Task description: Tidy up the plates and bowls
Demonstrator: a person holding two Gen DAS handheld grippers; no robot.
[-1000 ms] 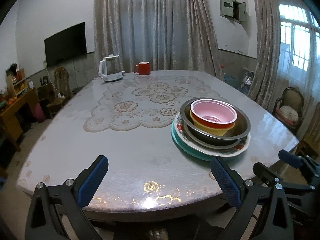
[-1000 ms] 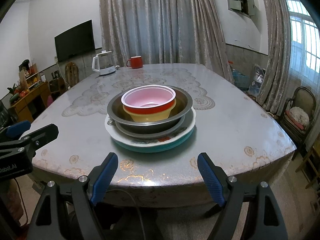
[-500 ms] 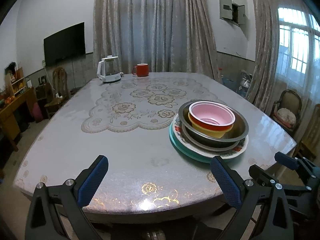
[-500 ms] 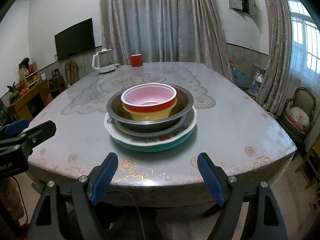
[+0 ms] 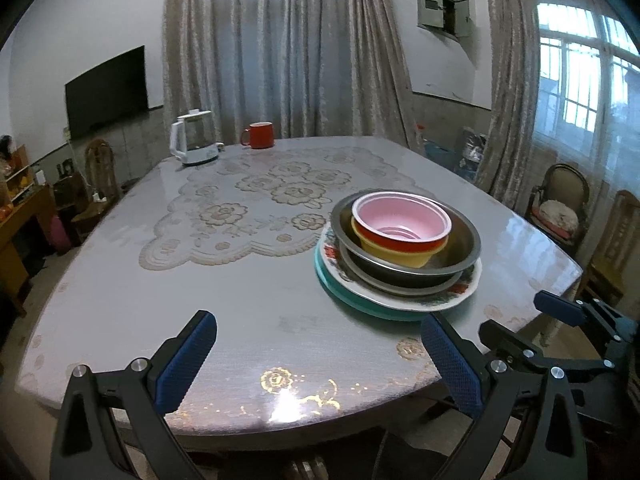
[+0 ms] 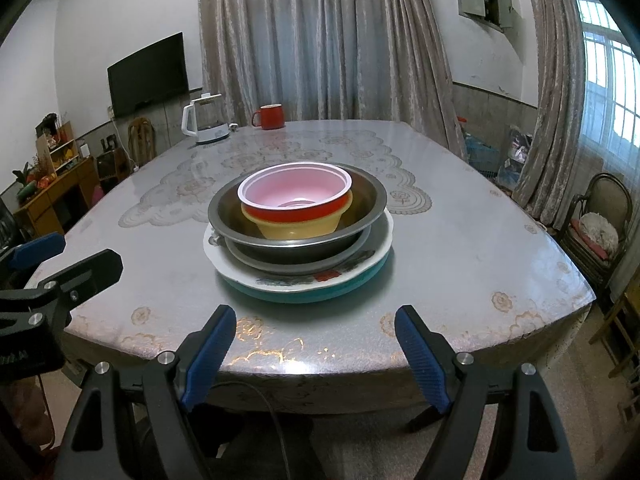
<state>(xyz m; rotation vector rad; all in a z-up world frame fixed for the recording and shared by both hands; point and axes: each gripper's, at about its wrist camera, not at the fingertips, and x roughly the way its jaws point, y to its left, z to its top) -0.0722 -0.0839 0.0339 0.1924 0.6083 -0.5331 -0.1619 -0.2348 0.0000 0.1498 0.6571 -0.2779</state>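
Stack of dishes near front-right part of counter [image 6: 460,248], all nested: teal plate [image 6: 304,294] at bottom, white patterned plate [image 6: 376,254] on it, then shallow steel dish [image 6: 296,265], big steel bowl [image 6: 372,196], yellow bowl [image 6: 300,228] inside that, red bowl w/ pink inside [image 6: 296,194] on top. Left tool [image 5: 320,356] wide open, nothing btwn blue pads, hovering over near edge of counter, stack ahead and to its right, not touching. Right tool [image 6: 314,354] also wide open, empty, pads either side of view just short of counter edge, stack straight ahead, apart from it. Right tool's dark frame visible at right edge of left view; left tool's at left edge of right view. Far end of counter: white kettle [image 6: 206,124] and red mug [image 6: 270,117] side by side, well apart from stack. Lace-pattern cloth [image 5: 256,208] under clear cover in middle of counter. Curtains [image 6: 320,40] behind, TV [image 6: 148,74] on left wall, chair [image 6: 600,220] by window at right
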